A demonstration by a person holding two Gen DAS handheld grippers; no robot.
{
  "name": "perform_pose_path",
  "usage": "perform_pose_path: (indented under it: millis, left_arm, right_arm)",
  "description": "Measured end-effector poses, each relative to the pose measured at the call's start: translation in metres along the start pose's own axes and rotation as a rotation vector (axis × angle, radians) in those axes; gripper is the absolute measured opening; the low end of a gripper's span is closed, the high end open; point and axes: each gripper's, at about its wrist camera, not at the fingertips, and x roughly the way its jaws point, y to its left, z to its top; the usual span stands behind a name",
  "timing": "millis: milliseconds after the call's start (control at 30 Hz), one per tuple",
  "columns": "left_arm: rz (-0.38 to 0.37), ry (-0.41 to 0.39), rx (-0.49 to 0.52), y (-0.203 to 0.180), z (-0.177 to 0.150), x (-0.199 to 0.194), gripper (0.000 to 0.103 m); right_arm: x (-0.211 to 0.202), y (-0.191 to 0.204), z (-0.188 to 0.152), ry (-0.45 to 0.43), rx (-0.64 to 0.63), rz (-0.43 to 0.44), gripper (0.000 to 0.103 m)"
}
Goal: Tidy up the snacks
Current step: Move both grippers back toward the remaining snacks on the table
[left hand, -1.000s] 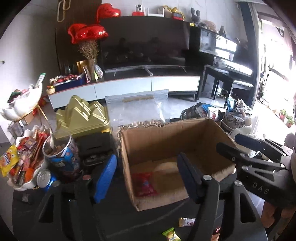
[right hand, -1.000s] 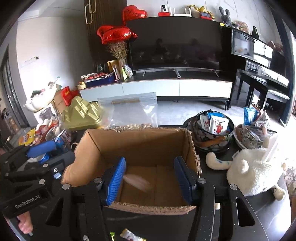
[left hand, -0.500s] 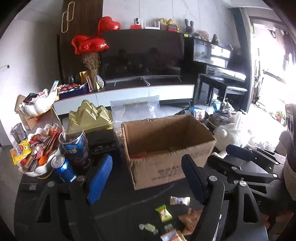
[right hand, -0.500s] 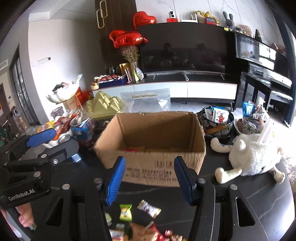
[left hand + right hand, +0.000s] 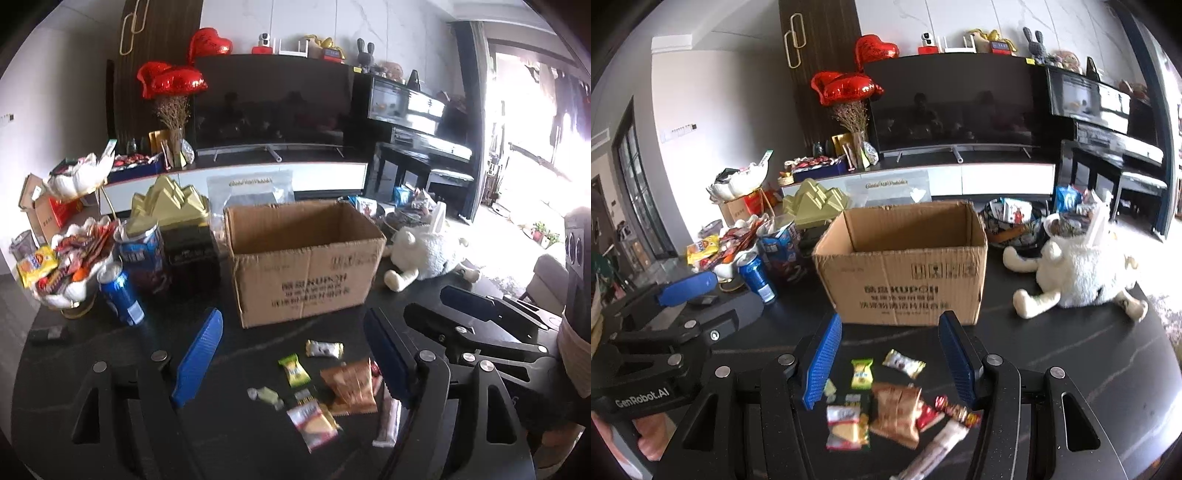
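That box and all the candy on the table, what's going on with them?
A person is tidying snacks with a grabbing tool in each hand. Right now both tools are open and hold nothing: the left tool and the right tool hover over a small pile of wrapped snacks on the dark table. The cardboard box stands open just behind the pile, apparently where the snacks go. A white plush toy lies to its right.

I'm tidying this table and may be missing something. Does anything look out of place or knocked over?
Yes: loose snack packets lie scattered on the dark table in front of the cardboard box, not in it. A white plush toy lies flopped beside the box.
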Motion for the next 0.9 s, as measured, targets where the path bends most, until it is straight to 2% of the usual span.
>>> perform_pose_path:
  millis: [533, 900]
  left_arm:
    - [-0.026, 0.127, -0.002, -0.011, -0.067, 0.007, 0.079]
    - [-0.040, 0.251, -0.017, -0.013, -0.104, 0.038, 0.078]
  right_arm:
    - [-0.008, -0.004, -0.061, 0.078, 0.035, -0.029, 0.056]
    - [0.016, -0.017, -0.108, 0.224, 0.095, -0.043, 0.056]
